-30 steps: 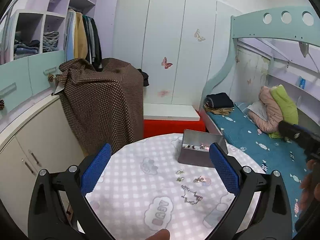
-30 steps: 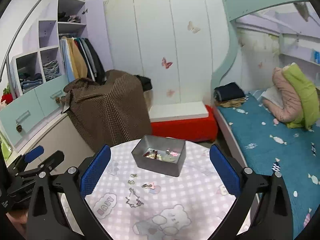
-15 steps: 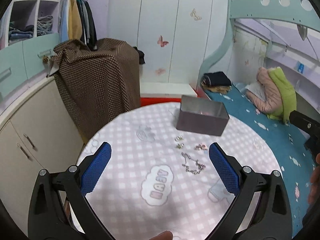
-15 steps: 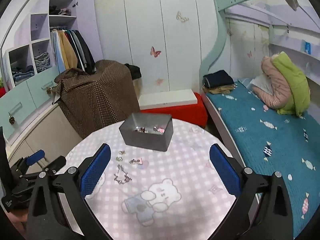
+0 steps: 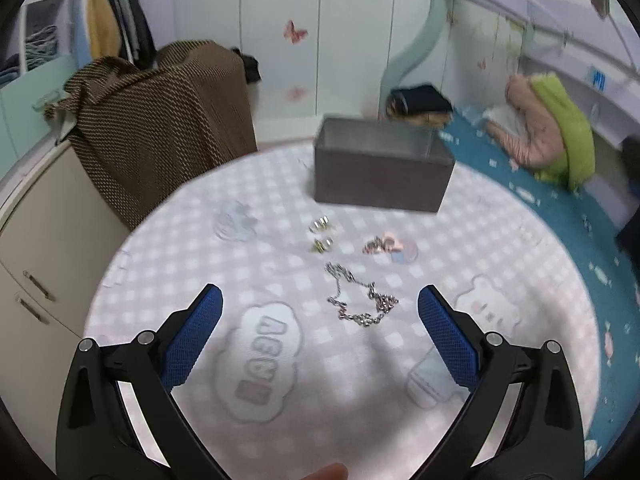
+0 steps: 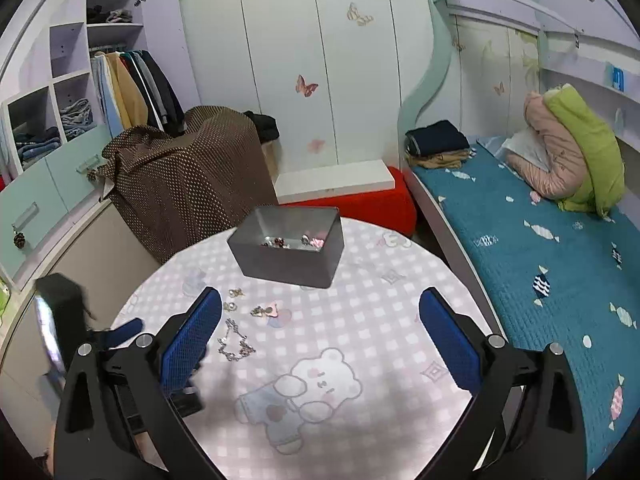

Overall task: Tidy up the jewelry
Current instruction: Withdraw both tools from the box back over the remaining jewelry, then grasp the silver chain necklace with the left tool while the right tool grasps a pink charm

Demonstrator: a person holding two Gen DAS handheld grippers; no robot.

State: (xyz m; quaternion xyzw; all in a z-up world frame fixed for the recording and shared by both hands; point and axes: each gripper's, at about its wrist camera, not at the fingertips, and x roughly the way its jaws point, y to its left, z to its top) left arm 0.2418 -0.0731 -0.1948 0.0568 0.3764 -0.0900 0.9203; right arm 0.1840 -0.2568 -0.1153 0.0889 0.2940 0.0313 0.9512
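A silver chain (image 5: 360, 300) lies on the round table, just ahead of my open left gripper (image 5: 320, 312). Beyond it sit two pairs of small metal earrings (image 5: 322, 234) and a pink-and-silver piece (image 5: 380, 244). The grey box (image 5: 380, 168) stands at the table's far side; in the right wrist view the grey box (image 6: 288, 248) holds several small jewels. My right gripper (image 6: 320, 320) is open above the table, empty, with the chain (image 6: 236, 344) by its left finger. The left gripper's blue tip (image 6: 126, 330) shows low at the left.
The round table (image 6: 360, 420) has a pink checked cloth with bear and cloud prints. A brown dotted cloth (image 6: 184, 176) covers furniture behind it. A red bench (image 6: 360, 204) and a bed with a teal cover (image 6: 540, 260) lie to the right; cupboards stand left.
My left gripper has dropped and moved forward toward the chain, which now lies between its fingertips' line. The right gripper has moved slightly nearer the table. Both stay open.
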